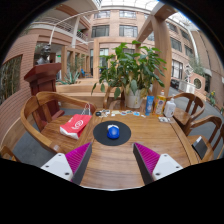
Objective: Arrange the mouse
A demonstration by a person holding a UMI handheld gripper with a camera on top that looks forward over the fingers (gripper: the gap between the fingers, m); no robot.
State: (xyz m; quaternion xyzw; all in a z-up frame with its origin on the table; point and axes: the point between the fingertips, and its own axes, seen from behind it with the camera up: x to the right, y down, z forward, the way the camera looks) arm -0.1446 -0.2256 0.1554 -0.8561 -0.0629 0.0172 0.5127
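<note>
A blue mouse [113,131] sits in the middle of a round black mouse mat [112,133] on a round wooden table [110,160]. My gripper [112,160] is open and empty, held over the near part of the table. The mouse and mat lie just beyond the fingertips, centred between them. The pink pads [80,156] face each other across bare wood with a wide gap.
A red pouch [76,125] lies left of the mat. Bottles and a blue can [150,104] stand at the table's far right. A potted plant [131,72] stands behind. Wooden chairs [40,112] ring the table.
</note>
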